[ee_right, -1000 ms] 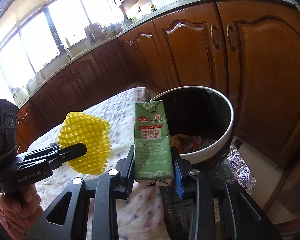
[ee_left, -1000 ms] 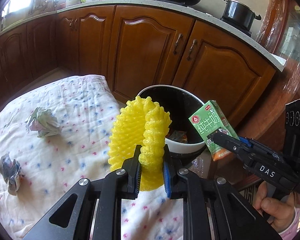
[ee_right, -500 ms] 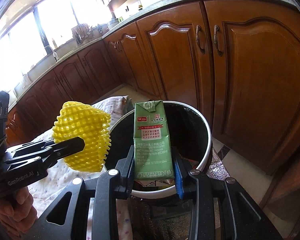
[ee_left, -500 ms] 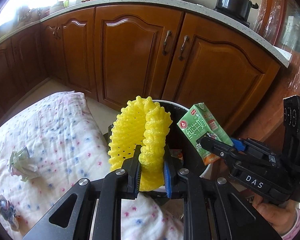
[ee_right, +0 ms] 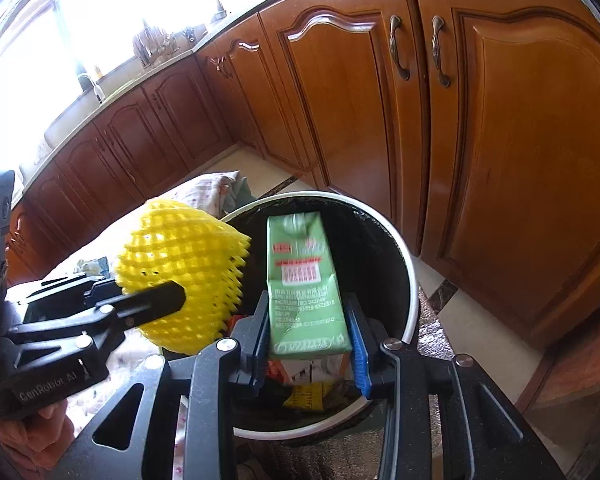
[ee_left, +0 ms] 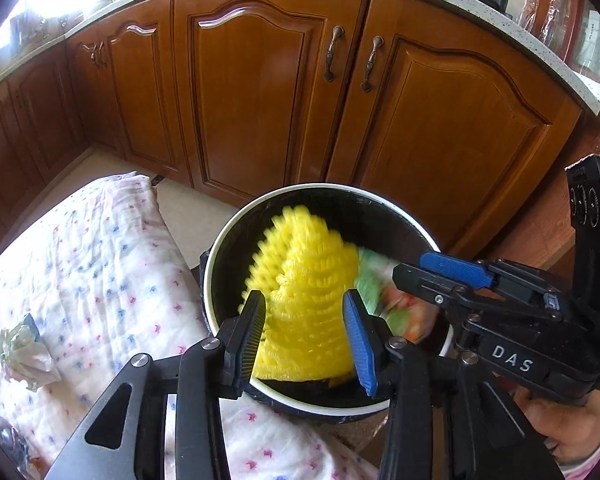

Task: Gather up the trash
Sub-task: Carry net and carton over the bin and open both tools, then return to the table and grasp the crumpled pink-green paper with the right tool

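Note:
A round bin with a white rim and black liner stands on the floor by the cloth, and both grippers hang over its mouth. My left gripper has its jaws opening wide. The yellow foam fruit net is blurred and loose between the pads, over the bin's inside. My right gripper still has its pads against a green milk carton held upright over the bin, though its jaws are opening slightly. Some trash lies at the bin's bottom.
A crumpled paper wad lies on the floral cloth to the left, with another wad at the lower left edge. Wooden cabinet doors stand close behind the bin. A person's hand holds the right gripper.
Both grippers moved from beside the cloth to over the bin's mouth. The left jaws spread apart and the yellow net went blurred and lower. The carton stays between the right pads.

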### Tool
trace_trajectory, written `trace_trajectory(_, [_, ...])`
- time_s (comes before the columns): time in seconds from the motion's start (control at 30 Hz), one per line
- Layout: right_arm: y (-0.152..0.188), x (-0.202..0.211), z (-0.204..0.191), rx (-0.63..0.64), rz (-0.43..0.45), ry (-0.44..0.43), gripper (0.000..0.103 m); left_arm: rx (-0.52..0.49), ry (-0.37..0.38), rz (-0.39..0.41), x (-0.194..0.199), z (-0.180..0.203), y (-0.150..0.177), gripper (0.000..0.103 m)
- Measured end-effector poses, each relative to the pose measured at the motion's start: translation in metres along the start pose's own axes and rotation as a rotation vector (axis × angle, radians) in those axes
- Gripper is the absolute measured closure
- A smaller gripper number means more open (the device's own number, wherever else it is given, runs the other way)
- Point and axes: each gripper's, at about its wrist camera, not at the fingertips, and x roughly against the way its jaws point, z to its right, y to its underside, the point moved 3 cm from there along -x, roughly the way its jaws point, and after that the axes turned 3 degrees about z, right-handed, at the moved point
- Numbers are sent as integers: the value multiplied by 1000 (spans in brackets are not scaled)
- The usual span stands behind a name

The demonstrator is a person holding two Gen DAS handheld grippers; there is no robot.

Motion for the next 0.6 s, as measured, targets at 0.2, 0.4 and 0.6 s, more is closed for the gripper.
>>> trace_trajectory(0.2, [1,11,5,-27,29,-8,60,54,2,13,7,-14,5,61])
trace_trajectory(0.4, [9,33,-1,-51,92,-44,49,130,-25,65,38,-30,33,48])
trace_trajectory(0.6, [23,51,-24,-76,178,-104,17,203,-57,83,67,-53,79,41])
